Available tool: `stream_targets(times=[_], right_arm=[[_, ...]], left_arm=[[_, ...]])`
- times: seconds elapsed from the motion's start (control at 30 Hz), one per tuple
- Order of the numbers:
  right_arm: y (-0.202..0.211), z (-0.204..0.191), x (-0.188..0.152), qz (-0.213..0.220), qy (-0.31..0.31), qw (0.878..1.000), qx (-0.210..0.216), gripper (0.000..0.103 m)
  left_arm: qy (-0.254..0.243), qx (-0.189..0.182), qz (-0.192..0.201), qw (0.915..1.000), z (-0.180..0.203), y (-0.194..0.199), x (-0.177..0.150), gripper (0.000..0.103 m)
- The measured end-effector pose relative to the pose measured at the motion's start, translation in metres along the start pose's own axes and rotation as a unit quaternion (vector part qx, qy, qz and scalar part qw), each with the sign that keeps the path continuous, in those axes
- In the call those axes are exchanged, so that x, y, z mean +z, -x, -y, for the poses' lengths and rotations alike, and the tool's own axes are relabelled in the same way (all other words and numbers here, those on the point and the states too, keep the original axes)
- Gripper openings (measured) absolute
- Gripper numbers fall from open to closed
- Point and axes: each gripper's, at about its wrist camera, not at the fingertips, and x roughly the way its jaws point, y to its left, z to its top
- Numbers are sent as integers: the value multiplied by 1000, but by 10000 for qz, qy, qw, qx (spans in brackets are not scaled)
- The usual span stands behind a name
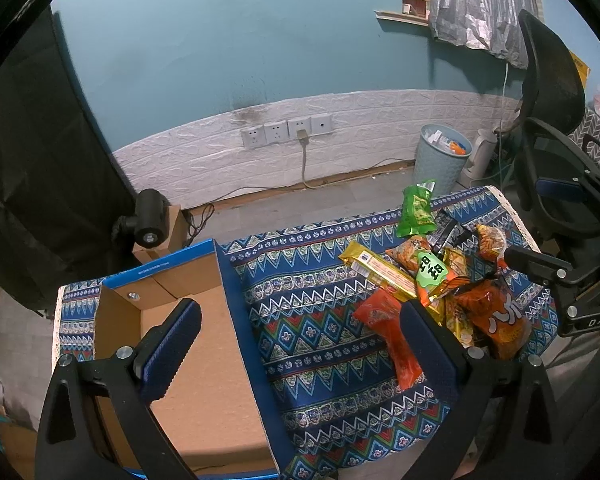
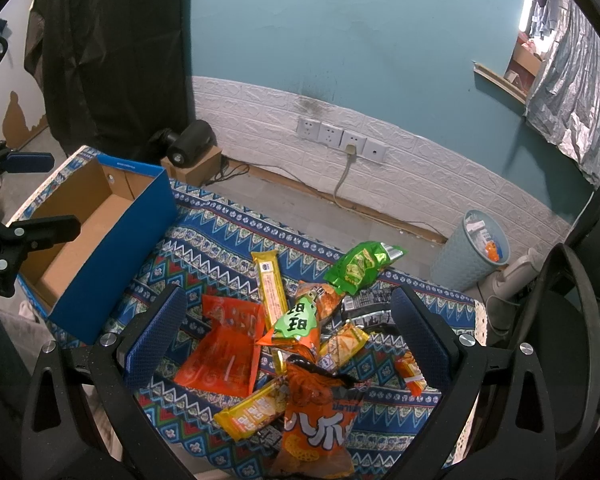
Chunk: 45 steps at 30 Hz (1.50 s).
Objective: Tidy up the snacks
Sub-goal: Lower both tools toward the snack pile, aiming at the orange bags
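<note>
My right hand-held gripper [image 2: 286,332] hangs wide and empty over the light, crinkly, slippery foil snack packets [image 2: 300,344] heaped on the patterned table [image 2: 204,248]; I'd pinch the flat orange-red pouch [image 2: 222,354] by its stiffer sealed edge.

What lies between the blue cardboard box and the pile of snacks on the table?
Only bare patterned tablecloth separates the blue box from the snack pile; the nearest packet, the flat red one, lies apart from the box. The right wrist view shows it best.
</note>
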Motion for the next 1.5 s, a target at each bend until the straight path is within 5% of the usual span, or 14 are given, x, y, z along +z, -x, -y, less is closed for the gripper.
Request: stream_targets(times=[0.83, 1.5], right_arm=[[-7, 21, -16, -256, -96, 9995, -160, 100], [-62, 53, -93, -1622, -547, 9852, -122, 100]], left_arm=[[-162, -98, -316, 9993, 12, -24, -2, 101], [-354, -223, -1388, 9894, 54, -94, -33, 101]])
